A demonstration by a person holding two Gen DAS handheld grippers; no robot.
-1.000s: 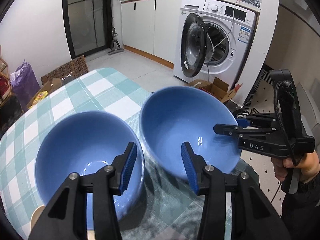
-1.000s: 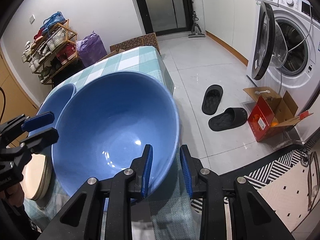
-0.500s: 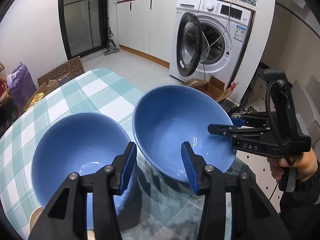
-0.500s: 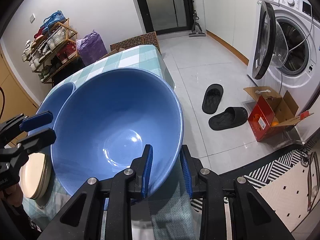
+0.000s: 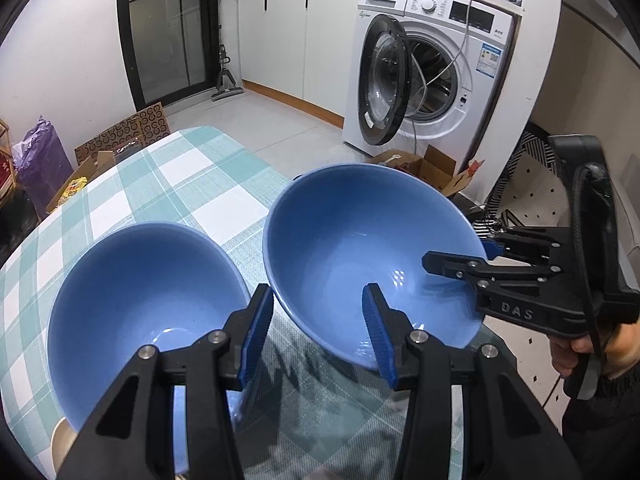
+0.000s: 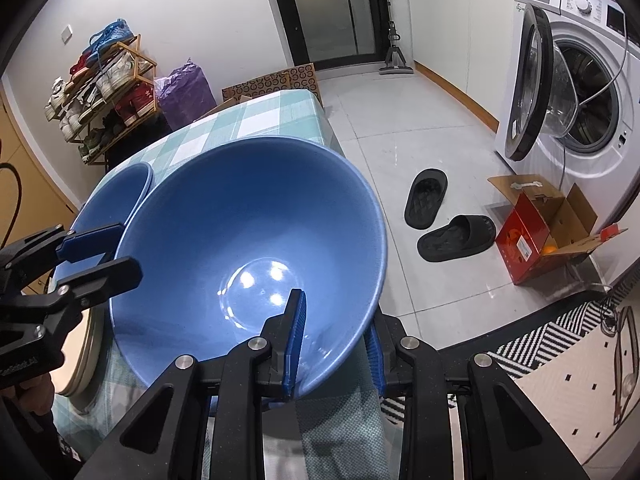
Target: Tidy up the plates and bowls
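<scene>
Left of the lifted bowl (image 5: 360,256), a second blue bowl (image 5: 136,304) sits on the checked table (image 5: 172,184), w/ the left claw (image 5: 318,332) parted, empty, over the gap. Right claw (image 6: 334,344) clamps lifted bowl's near rim, tilted; nesting target lies leftward.
</scene>
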